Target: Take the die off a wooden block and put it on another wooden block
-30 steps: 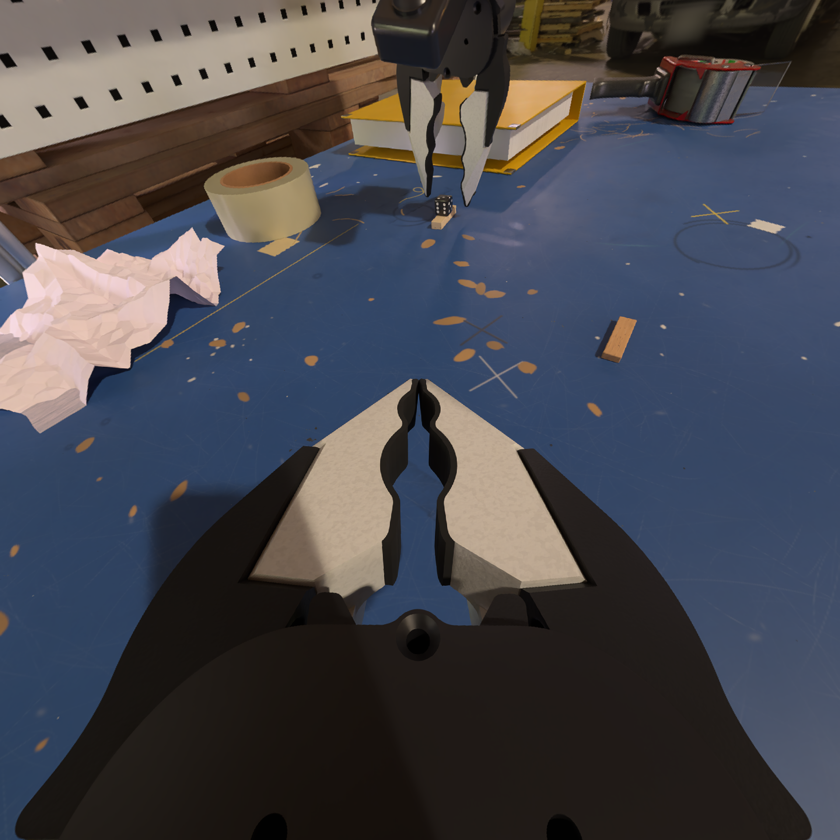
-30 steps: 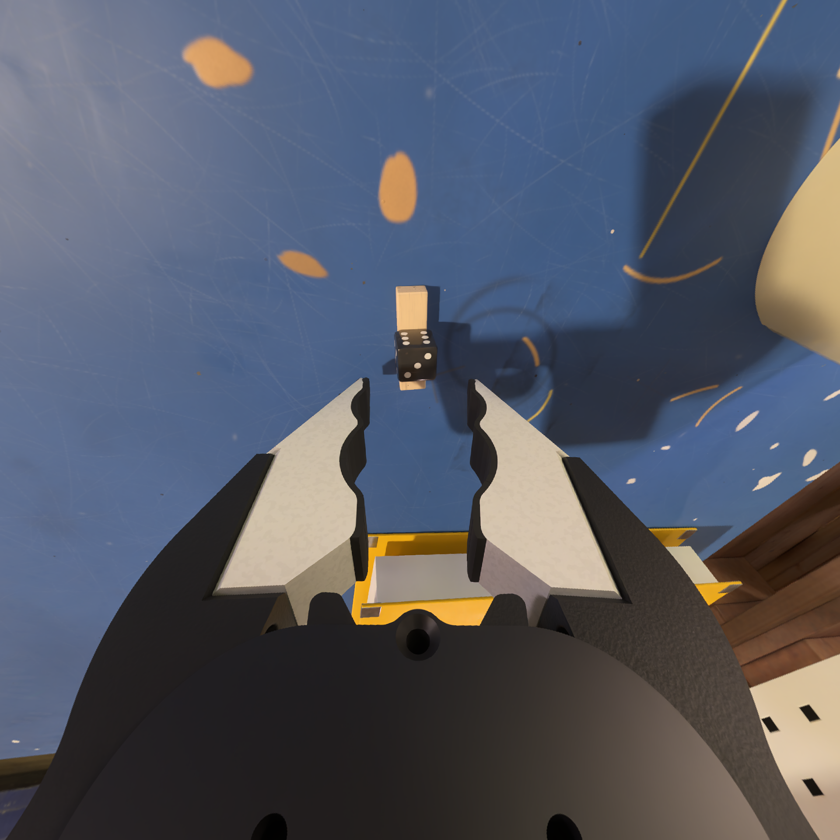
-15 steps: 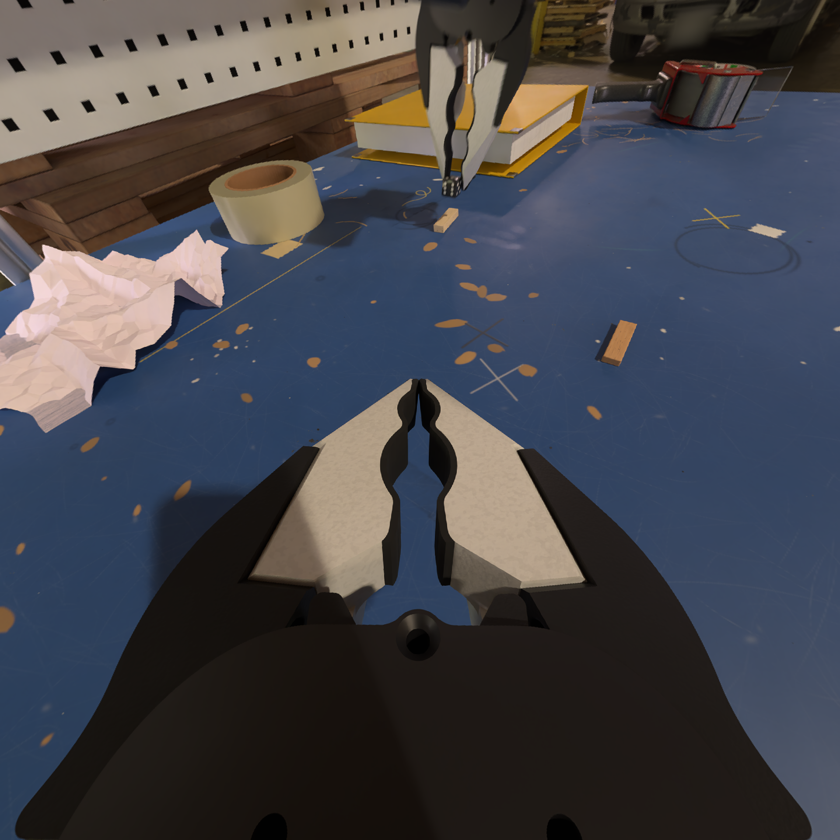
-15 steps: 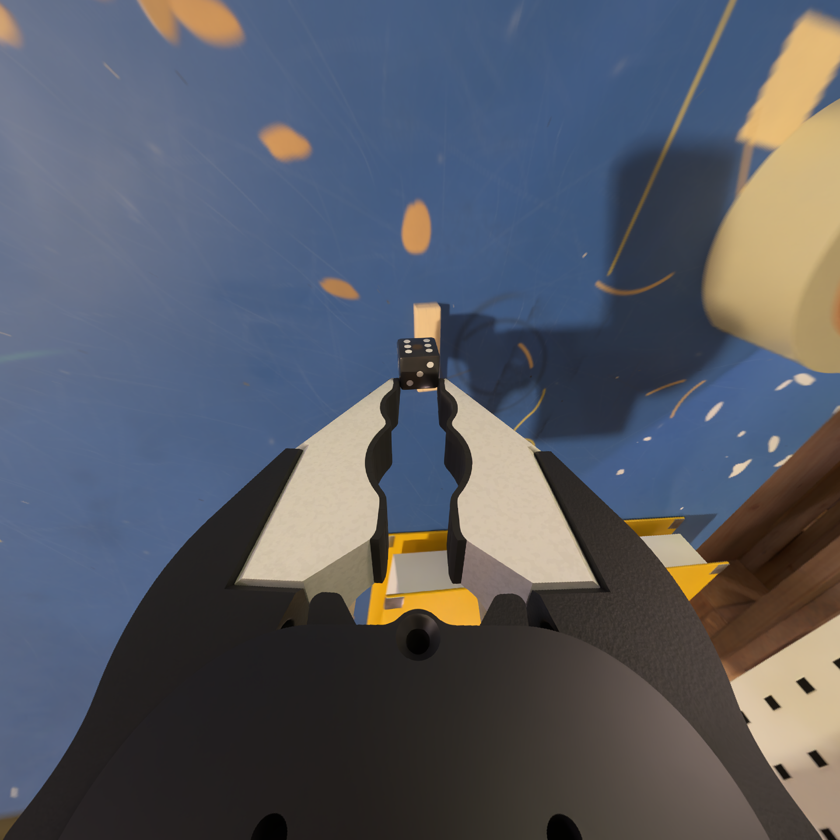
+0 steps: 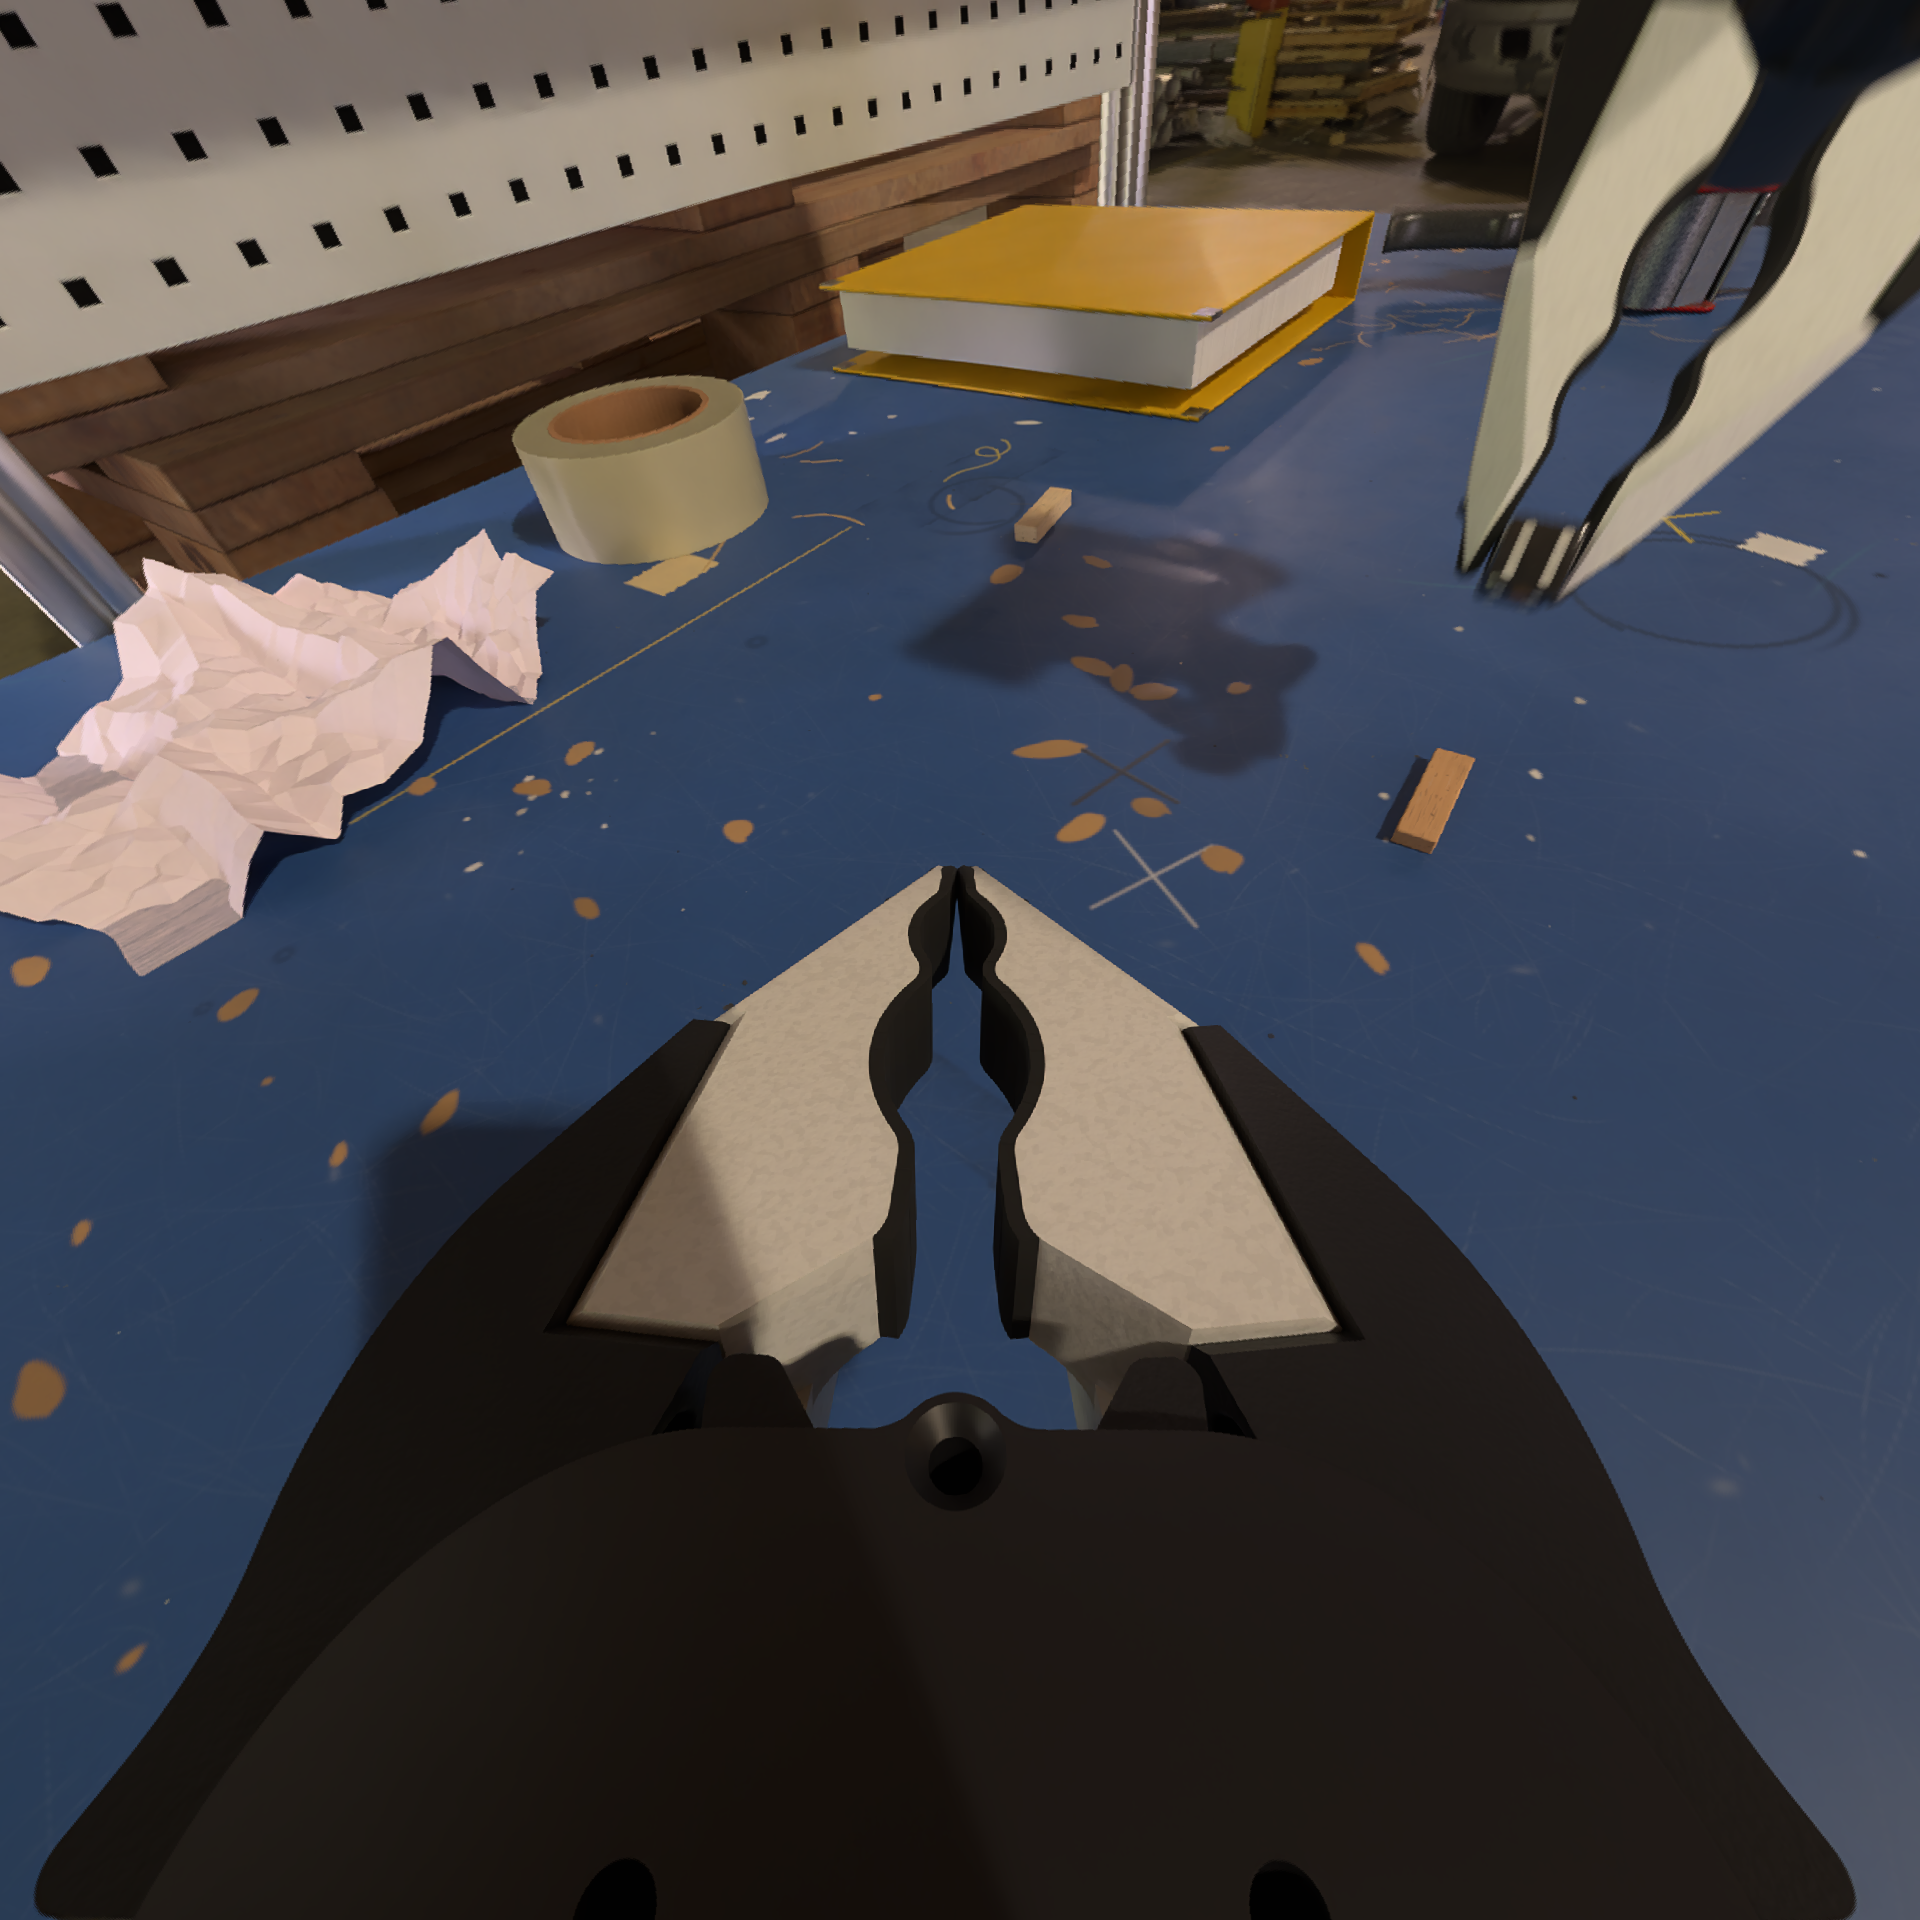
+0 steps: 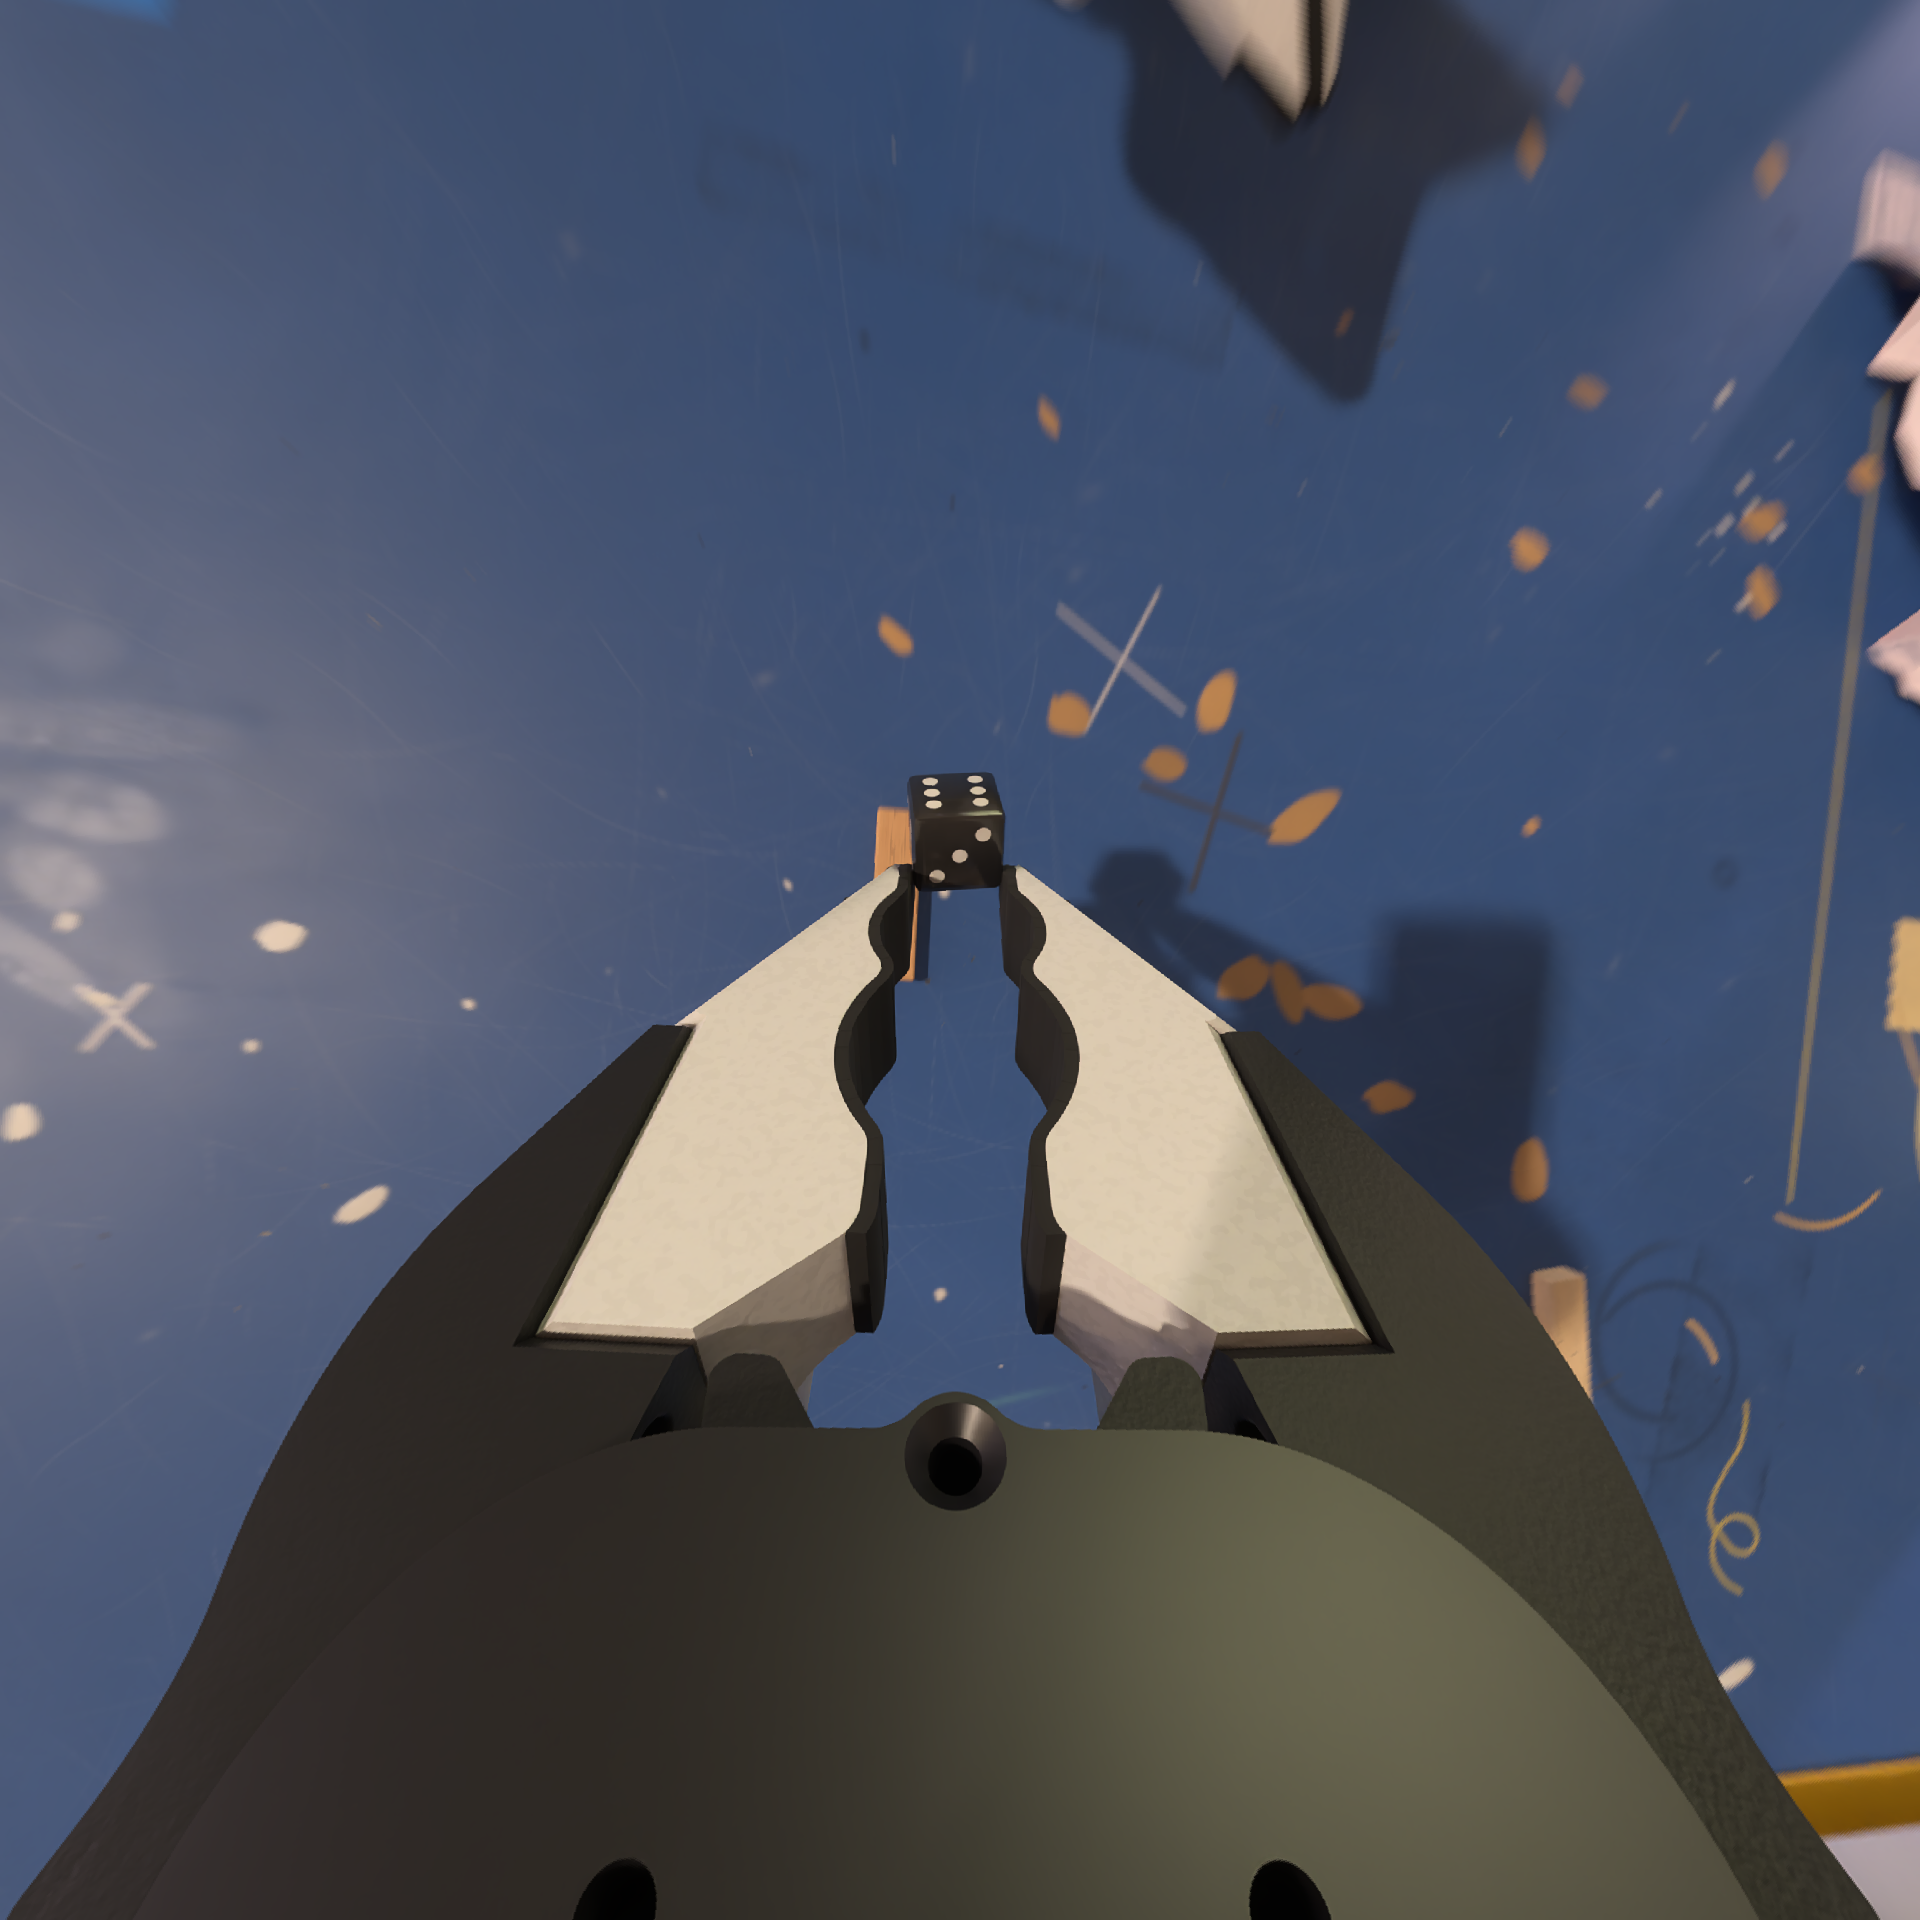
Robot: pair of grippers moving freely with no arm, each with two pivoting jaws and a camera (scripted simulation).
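My right gripper (image 6: 956, 881) is shut on the black die (image 6: 956, 829) at its fingertips and holds it in the air. In the left wrist view the right gripper (image 5: 1527, 566) shows blurred at the upper right with the die (image 5: 1525, 556) in its tips, above the table. The darker wooden block (image 5: 1434, 800) lies right of centre; in the right wrist view the same block (image 6: 894, 844) peeks out just left of and behind the die. The pale wooden block (image 5: 1042, 513) lies bare near the tape roll, and it also shows in the right wrist view (image 6: 1562, 1325). My left gripper (image 5: 956, 878) is shut and empty, low over the table.
A roll of tape (image 5: 644, 468), crumpled white paper (image 5: 260, 717) and a yellow binder (image 5: 1101, 291) lie on the blue table (image 5: 727, 727). Stacked wood planks (image 5: 416, 343) and a perforated white panel (image 5: 520, 156) stand along the far left edge.
My right gripper closed on the die, lifted it off the pale block and carried it to the right, to above the darker block. My left gripper stayed shut and hardly moved.
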